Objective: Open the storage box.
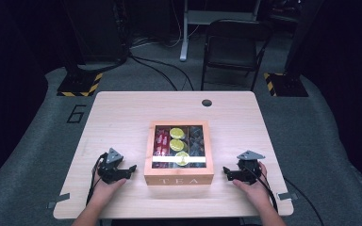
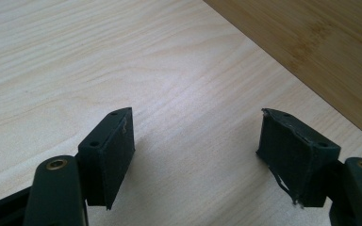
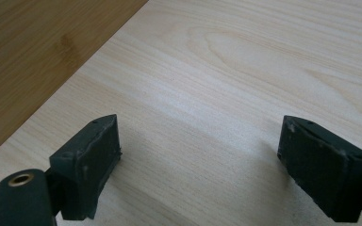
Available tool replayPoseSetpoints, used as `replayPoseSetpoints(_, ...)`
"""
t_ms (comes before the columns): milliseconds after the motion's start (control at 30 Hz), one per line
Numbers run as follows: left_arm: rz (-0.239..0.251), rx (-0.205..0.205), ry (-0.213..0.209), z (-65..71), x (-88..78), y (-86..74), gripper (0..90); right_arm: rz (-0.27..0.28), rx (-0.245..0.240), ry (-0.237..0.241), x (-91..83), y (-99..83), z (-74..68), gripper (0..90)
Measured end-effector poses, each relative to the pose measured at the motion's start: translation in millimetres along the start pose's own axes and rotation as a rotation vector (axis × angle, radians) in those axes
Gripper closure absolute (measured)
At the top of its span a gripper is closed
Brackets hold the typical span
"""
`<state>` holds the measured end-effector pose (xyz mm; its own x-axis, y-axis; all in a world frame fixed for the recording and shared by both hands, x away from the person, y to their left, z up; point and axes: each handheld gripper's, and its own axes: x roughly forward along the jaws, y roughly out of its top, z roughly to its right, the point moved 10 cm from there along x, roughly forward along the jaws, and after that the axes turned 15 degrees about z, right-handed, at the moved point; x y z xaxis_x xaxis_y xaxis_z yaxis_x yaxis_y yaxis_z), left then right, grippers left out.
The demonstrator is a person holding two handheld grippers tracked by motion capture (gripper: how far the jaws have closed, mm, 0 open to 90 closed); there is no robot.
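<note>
flanking tea box, claws gaping

The worktop is pale wood with rounded corners and a dark round hole near its far edge. It stands on grey carpet marked with a dark "6" at the left. Behind it a black folding chair faces the worktop. Two dark stands rest on bases edged in yellow-and-black tape. Black cables run across the floor. A light metal leg rises farther back. The room beyond is dark.
</note>
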<state>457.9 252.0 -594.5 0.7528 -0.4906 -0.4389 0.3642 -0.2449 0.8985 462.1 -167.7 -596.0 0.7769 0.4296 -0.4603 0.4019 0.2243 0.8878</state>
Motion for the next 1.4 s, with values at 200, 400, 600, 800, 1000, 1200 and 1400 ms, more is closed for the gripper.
replayPoseSetpoints(200, -0.003, -0.003, 0.008, 0.6, 2.6, 0.7, 23.8, 0.004, -0.008, 0.016, -1.5, -0.4, -0.9, 14.5)
replayPoseSetpoints(400, -0.006, -0.009, 0.006, 1.3, 2.0, 0.3, 23.8, 0.005, -0.010, 0.017, -2.0, -0.5, -1.2, 14.8)
replayPoseSetpoints(600, 0.002, -0.011, 0.013, 2.0, 0.6, -0.3, 23.9, 0.008, -0.006, 0.011, -2.6, -0.5, -1.8, 16.1)
replayPoseSetpoints(800, 0.001, -0.011, 0.015, 1.9, 0.3, -0.4, 23.9, 0.004, -0.006, 0.018, -3.4, -0.6, -3.1, 19.1)
replayPoseSetpoints(1000, 0.004, -0.014, 0.015, 1.0, 0.9, 0.2, 24.0, 0.013, -0.010, 0.017, -3.5, 0.1, -3.3, 22.1)
replayPoseSetpoints(1200, -0.003, -0.045, 0.002, 1.4, -2.7, 1.3, 27.2, -0.018, -0.017, 0.043, -7.8, 1.0, -6.1, 33.9)
replayPoseSetpoints(1400, 0.016, -0.071, 0.003, 3.4, -7.2, 8.5, 27.6, -0.020, -0.030, 0.031, -14.5, 4.4, -5.8, 38.8)
